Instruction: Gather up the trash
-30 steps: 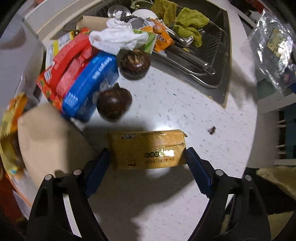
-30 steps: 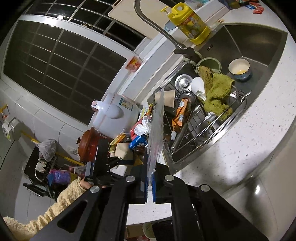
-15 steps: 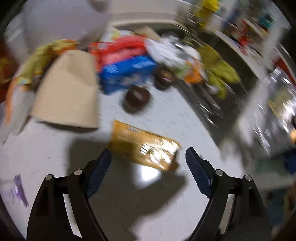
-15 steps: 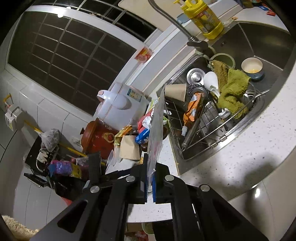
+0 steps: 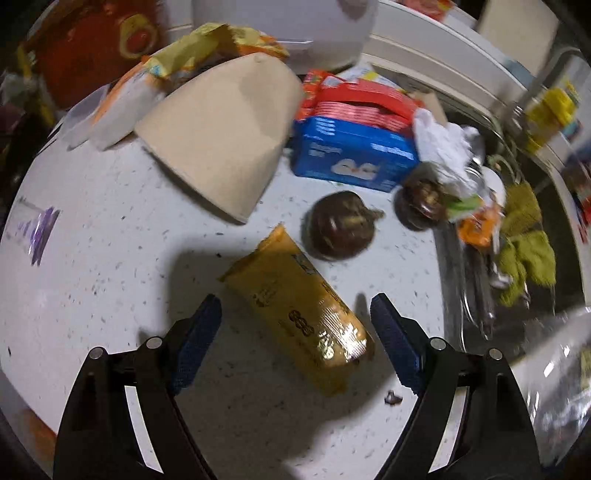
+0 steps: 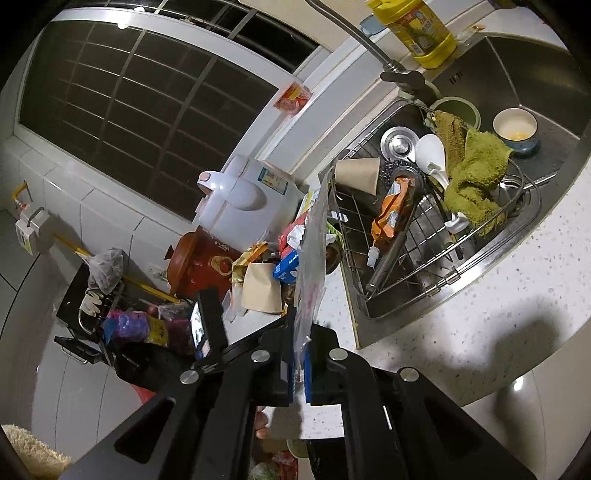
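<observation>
A: Where's the gold packet (image 5: 299, 314)?
B: Flat on the speckled counter (image 5: 110, 258), lying slantwise between the spread jaws of the left gripper (image 5: 295, 325) — neither pad touches it.
A: Room around it?
B: Bare counter on its left; a dark round fruit (image 5: 341, 230) sits just beyond its far end, and the sink rim (image 5: 448, 280) runs to its right.
A: The right gripper (image 6: 301, 373)?
B: Clamped on a clear plastic bag (image 6: 310, 258) standing edge-on — held above the counter's edge.

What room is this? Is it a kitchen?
Most likely a home kitchen: there is a steel sink with a faucet, a wire dish rack in it, and a white rice cooker on the counter.
</observation>
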Action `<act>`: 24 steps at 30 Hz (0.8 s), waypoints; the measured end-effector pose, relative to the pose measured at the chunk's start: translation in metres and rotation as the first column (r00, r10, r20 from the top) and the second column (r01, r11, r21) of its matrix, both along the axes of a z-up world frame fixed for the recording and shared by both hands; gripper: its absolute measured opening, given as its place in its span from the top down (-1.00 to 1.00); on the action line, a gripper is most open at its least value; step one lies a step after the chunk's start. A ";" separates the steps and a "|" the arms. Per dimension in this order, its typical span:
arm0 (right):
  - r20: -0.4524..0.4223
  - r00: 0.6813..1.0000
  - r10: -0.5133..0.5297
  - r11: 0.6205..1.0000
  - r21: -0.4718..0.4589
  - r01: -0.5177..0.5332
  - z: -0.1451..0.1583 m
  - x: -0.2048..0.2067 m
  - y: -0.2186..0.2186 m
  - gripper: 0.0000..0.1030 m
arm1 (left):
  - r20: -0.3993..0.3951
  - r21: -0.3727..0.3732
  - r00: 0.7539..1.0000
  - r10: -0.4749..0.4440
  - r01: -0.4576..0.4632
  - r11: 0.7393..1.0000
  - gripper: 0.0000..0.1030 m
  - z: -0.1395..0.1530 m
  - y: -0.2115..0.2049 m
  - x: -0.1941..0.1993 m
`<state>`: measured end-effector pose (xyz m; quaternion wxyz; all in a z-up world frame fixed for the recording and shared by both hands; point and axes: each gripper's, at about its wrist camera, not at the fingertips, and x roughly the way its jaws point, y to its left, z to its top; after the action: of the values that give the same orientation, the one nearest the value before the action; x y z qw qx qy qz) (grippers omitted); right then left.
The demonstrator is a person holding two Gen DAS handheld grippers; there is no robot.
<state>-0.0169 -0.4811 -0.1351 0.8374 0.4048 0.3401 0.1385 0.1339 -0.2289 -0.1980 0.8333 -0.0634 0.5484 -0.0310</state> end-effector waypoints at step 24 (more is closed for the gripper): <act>0.019 0.919 0.395 0.918 -0.051 -0.394 0.011 0.026 0.113 0.91 | 0.107 -0.214 0.992 -0.060 0.082 0.973 0.23 0.060 0.165 -0.112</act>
<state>0.0089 -0.3683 -0.1243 0.8063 0.3064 0.4058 0.3020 0.0214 -0.0639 -0.1384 0.8459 -0.1329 0.5015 -0.1238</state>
